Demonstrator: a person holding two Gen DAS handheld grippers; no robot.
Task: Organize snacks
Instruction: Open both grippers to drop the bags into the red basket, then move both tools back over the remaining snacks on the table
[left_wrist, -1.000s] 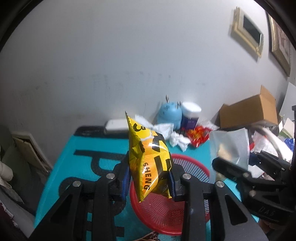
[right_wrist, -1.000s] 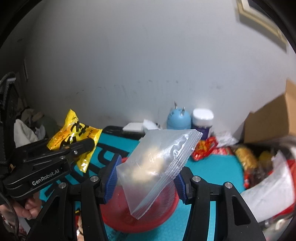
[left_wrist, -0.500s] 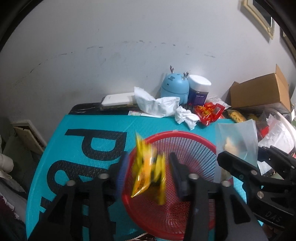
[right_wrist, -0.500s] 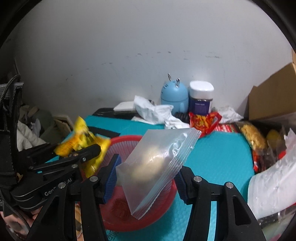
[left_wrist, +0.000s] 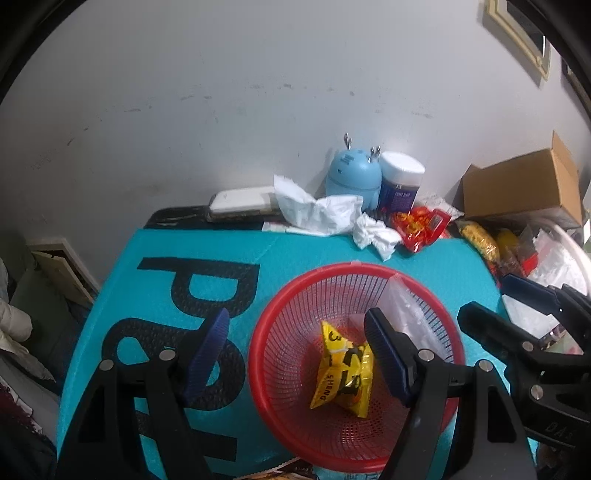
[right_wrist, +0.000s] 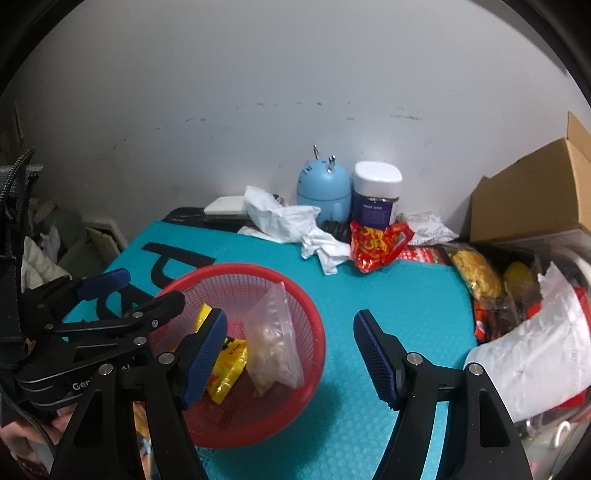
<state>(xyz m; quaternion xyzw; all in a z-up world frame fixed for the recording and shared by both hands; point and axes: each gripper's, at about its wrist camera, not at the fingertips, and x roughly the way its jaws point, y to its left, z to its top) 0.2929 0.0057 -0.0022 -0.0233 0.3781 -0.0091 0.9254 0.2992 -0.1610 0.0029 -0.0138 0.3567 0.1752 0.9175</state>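
Both the left gripper (left_wrist: 297, 354) and the right gripper (right_wrist: 290, 356) hang spread wide and empty above the teal mat (right_wrist: 388, 295). The yellow snack packet (left_wrist: 341, 373) lies in the red basket (left_wrist: 280, 317), with the clear zip bag (right_wrist: 275, 343) leaning beside it (touching the basket's inner wall).

yellow packet (left_wrist: 345, 371); clear bag (right_wrist: 275, 341), seemingly leaning; both in red basket (left_wrist: 275, 321)
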